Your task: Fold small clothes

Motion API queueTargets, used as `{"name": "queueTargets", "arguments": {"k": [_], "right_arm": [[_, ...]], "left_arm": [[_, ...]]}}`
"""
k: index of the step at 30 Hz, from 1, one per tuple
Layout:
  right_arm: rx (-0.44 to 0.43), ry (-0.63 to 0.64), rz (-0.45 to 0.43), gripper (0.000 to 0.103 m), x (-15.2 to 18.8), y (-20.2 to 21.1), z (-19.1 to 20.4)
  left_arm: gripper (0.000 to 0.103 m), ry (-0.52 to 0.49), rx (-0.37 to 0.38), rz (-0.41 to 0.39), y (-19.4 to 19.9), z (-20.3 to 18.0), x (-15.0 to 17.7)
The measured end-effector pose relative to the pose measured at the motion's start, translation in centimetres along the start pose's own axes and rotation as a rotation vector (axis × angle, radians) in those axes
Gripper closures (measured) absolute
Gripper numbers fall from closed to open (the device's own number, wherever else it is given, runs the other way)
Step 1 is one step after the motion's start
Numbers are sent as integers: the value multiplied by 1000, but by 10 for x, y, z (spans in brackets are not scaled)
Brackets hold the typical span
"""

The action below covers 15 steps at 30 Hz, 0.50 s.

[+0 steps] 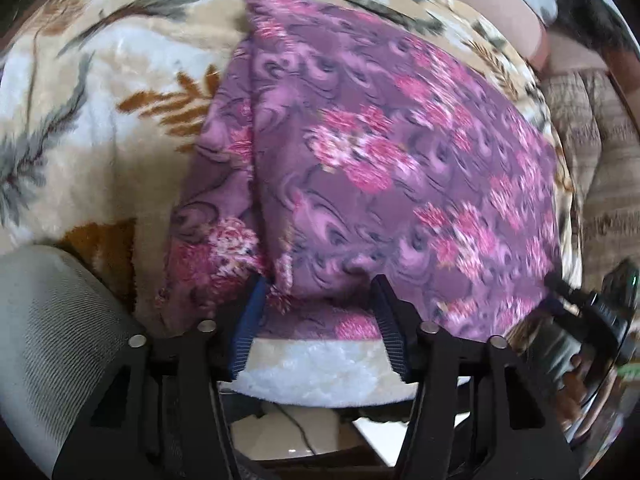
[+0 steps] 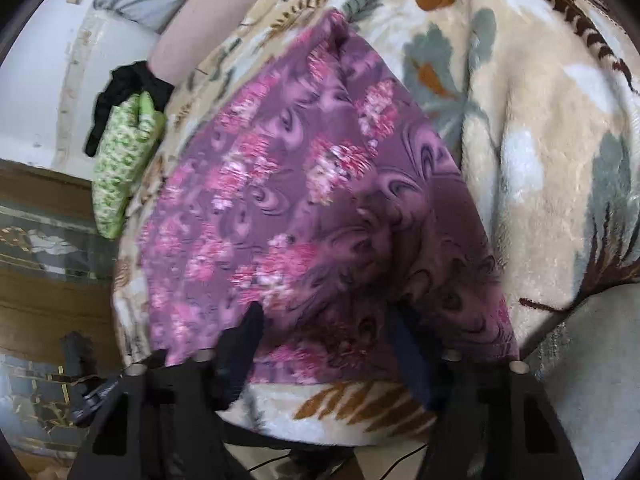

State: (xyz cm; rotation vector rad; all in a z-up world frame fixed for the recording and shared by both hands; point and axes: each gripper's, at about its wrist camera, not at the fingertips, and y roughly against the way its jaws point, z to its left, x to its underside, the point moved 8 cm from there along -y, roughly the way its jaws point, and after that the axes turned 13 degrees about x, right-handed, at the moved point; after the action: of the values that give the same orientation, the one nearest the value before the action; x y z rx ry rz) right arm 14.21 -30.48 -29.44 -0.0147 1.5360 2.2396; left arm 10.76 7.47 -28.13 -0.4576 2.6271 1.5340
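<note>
Across the whole surface lies a plush cream blanket printed with grey, white and rust-brown leaves; whether a bed or something else carries it cannot be told. On the blanket rests the task's thing, a purple floral garment with pink flower clusters and swirling marks. It lies fairly flat, its near hem close to the blanket's near edge, and in the left wrist view a fold or seam runs up its left part, with one layer lapping over another. In the right wrist view the same garment narrows to a corner at its far end.

Beyond the blanket's far left edge in the right wrist view lies a green patterned cloth with a black cloth partly over its top; both are well apart from the purple garment.

The left hand-held gripper points down at the near hem. Its jaws stand apart, one blue-padded finger at the fold and the other further right, with the hem between them; the pads do not press on it, so it is released. The right hand-held gripper stands likewise over the near hem, its dark fingers spread with cloth between them and nothing clamped. The picture is blurred there.
</note>
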Motion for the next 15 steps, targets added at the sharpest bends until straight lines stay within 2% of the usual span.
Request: {"name": "queueTargets", "arguments": {"k": [1,4,5,6,7,8,10,12,14,15], "right_arm": [[10,13,-21,51,-2,0,0],[25,6,-46,70,-5,1,-4],[14,1,-47,84,-5,2,-4],[0,-4,-47,91,-4,2,-5],[-2,-5,-51,92,-6,2,-5],[2,-7,-56,96,-6,2,-5],[3,-8,-71,98,-8,9,-3],[30,28,-122,98,-7,30,2],[63,79,-153,98,-4,45,8],[79,104,-142,99,-1,45,11]], "left_arm": [[50,16,20,-7,0,1,-2],[50,57,58,-19,3,4,-7],[51,62,55,-26,4,5,-8],[66,62,41,-36,3,6,-9],[92,59,13,-44,4,8,-11],[91,61,-1,-42,3,11,-12],[93,85,38,-65,11,10,-12],[93,62,76,-113,33,6,-13],[93,55,28,-116,38,9,-12],[93,39,0,-96,31,12,-12]]}}
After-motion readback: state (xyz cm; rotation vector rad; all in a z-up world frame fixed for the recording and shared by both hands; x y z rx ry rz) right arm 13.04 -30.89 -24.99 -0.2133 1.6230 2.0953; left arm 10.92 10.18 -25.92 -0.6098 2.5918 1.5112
